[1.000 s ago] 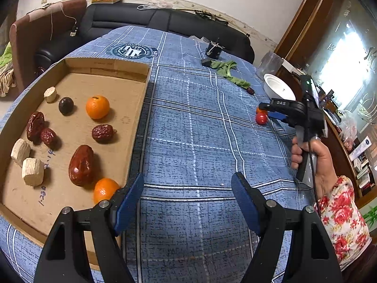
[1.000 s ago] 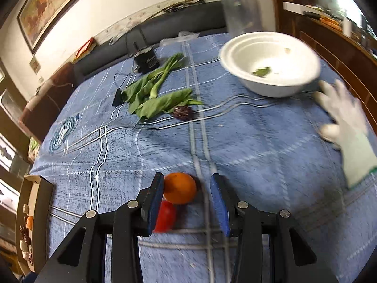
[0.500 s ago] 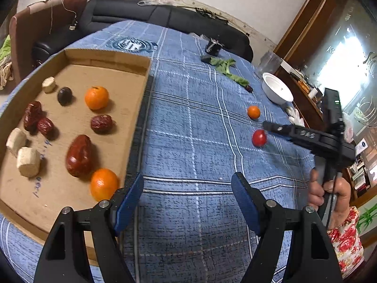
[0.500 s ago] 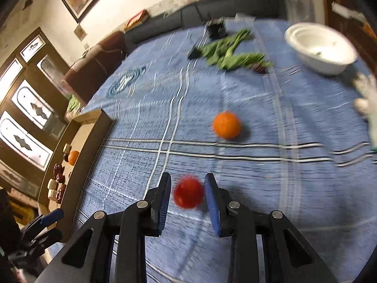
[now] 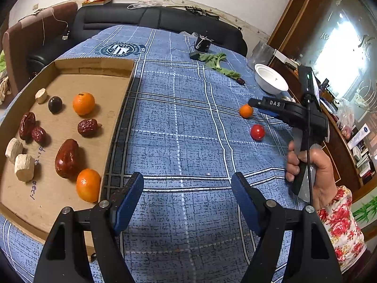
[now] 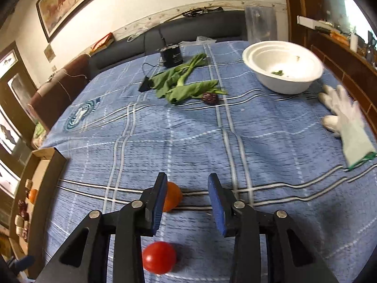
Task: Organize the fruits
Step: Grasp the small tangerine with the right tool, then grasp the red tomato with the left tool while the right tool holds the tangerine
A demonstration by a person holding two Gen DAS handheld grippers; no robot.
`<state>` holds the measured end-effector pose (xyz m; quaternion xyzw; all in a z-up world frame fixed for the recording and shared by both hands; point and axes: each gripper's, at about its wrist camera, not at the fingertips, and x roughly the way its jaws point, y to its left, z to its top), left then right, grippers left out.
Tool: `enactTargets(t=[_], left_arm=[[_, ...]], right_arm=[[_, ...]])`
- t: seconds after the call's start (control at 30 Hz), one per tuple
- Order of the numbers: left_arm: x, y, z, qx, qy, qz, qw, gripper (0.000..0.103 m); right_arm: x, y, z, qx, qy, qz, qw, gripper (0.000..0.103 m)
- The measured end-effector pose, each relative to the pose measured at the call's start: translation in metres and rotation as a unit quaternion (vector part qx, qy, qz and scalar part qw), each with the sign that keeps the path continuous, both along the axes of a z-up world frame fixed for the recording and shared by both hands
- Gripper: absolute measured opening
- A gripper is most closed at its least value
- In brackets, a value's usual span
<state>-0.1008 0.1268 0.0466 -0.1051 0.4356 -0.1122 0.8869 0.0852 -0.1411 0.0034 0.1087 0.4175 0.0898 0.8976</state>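
A cardboard tray at the left holds two oranges, red dates, a dark fruit and pale chunks. A loose orange and a red tomato lie on the blue cloth at the right. My right gripper is open and empty above the cloth; the orange sits partly behind its left finger, the tomato below the fingers. It also shows in the left wrist view. My left gripper is open and empty beside the tray's near right corner.
A white bowl stands at the far right, with a white glove next to it. Green leaves, a dark date and a small black device lie at the far middle. A black sofa stands behind the table.
My right gripper has opened wider and swung forward past the tomato, toward the orange. The tomato now lies under its fingers. My left gripper has hardly moved.
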Motion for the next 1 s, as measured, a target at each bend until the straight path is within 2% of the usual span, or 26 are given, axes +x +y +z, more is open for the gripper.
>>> enactTargets(t=[0.17, 0.3, 0.37, 0.4, 0.5, 0.8, 0.9, 1.0], left_arm=[[0.001, -0.010, 0.000, 0.006, 0.006, -0.008, 0.9999, 0.076], [-0.004, -0.006, 0.008, 0.010, -0.006, 0.005, 0.9999, 0.076], [-0.007, -0.003, 0.010, 0.009, -0.009, 0.014, 0.9998, 0.076], [-0.008, -0.002, 0.010, 0.008, -0.010, 0.017, 0.9998, 0.076], [-0.010, -0.001, 0.012, 0.002, -0.009, 0.017, 0.9998, 0.076], [-0.016, -0.007, 0.025, 0.023, -0.028, 0.012, 0.9993, 0.076], [-0.013, -0.018, 0.030, 0.030, -0.045, -0.006, 0.9985, 0.076], [0.004, -0.040, 0.025, 0.040, -0.037, -0.032, 0.9980, 0.076]], right_arm=[[-0.002, 0.013, -0.002, 0.016, 0.001, 0.032, 0.999, 0.040], [-0.002, 0.028, -0.007, 0.017, 0.009, 0.060, 0.998, 0.040], [-0.008, 0.038, -0.010, 0.003, 0.013, 0.077, 0.997, 0.038], [-0.009, 0.042, -0.010, -0.005, 0.013, 0.084, 0.996, 0.033], [-0.017, 0.052, -0.009, -0.037, 0.002, 0.093, 0.995, 0.031], [-0.044, 0.022, 0.025, -0.014, -0.046, 0.059, 0.997, 0.031], [-0.054, 0.000, 0.030, -0.019, -0.057, 0.031, 0.998, 0.031], [-0.061, -0.028, 0.028, -0.014, -0.063, -0.003, 0.998, 0.031]])
